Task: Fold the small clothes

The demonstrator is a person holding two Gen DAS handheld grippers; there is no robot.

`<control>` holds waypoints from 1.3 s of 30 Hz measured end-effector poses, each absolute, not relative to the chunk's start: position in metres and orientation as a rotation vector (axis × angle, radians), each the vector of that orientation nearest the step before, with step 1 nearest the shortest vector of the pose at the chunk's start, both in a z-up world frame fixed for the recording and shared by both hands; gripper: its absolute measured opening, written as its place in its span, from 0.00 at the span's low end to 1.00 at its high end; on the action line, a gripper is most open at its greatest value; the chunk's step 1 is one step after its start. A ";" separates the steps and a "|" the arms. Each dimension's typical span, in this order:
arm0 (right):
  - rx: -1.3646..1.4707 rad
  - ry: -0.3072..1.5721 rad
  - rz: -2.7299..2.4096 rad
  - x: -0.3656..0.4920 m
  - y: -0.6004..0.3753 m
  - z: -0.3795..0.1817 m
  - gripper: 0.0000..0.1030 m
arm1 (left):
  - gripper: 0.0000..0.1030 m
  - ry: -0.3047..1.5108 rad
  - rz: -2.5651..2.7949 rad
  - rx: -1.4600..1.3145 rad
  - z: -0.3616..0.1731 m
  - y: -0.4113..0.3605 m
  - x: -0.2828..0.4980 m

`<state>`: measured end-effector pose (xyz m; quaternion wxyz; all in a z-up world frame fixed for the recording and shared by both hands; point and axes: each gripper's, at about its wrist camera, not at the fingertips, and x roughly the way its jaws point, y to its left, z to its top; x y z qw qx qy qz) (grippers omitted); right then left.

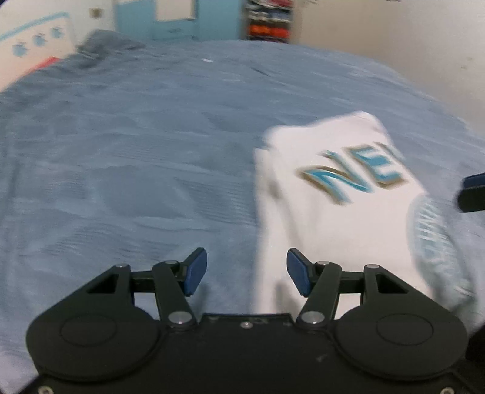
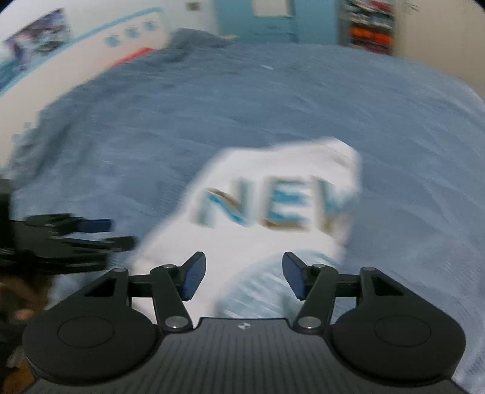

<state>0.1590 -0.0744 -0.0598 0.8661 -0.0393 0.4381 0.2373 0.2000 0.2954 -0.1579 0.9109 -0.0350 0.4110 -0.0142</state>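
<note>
Here a small white shirt (image 1: 321,218) lies folded into a rough rectangle on a bed (image 1: 136,145) covered in a blue, finely ribbed blanket. Blurred block letters in light blue with a tan edge read "NE" and part of a third letter, too smeared to tell. A pale blue ribbed band curves along the shirt's near right edge. The left gripper (image 1: 247,271) hovers over the shirt's near left corner, its blue-padded jaws spread apart and holding nothing. The right gripper (image 2: 244,274) is likewise released, jaws wide over the ribbed band. A shelf (image 1: 268,19) of stacked clothes stands at the far wall.
</note>
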 end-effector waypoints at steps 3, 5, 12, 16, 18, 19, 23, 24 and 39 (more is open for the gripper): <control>-0.008 0.988 0.405 0.169 -0.109 -0.091 0.67 | 0.58 0.879 -0.068 -0.083 -0.170 0.276 0.208; 0.067 1.058 0.410 0.175 -0.125 -0.108 0.67 | 0.58 0.931 -0.081 -0.098 -0.183 0.269 0.217; 0.081 1.079 0.488 0.174 -0.120 -0.137 0.74 | 0.62 0.950 -0.072 -0.171 -0.214 0.283 0.206; 0.112 1.124 0.503 0.180 -0.120 -0.142 0.43 | 0.63 0.951 -0.055 -0.135 -0.216 0.279 0.196; 0.056 1.110 0.503 0.177 -0.117 -0.128 0.44 | 0.60 0.948 -0.041 -0.086 -0.198 0.272 0.195; 0.030 1.094 0.490 0.173 -0.115 -0.118 0.44 | 0.60 0.927 -0.039 -0.063 -0.186 0.268 0.193; -0.101 0.859 0.473 0.155 -0.100 -0.074 0.39 | 0.61 0.767 -0.082 -0.054 -0.145 0.254 0.195; -0.118 0.833 0.499 0.154 -0.094 -0.069 0.32 | 0.61 0.726 -0.092 -0.057 -0.140 0.250 0.199; -0.165 0.657 0.371 0.218 -0.055 -0.163 0.26 | 0.66 0.547 -0.018 -0.084 -0.234 0.239 0.263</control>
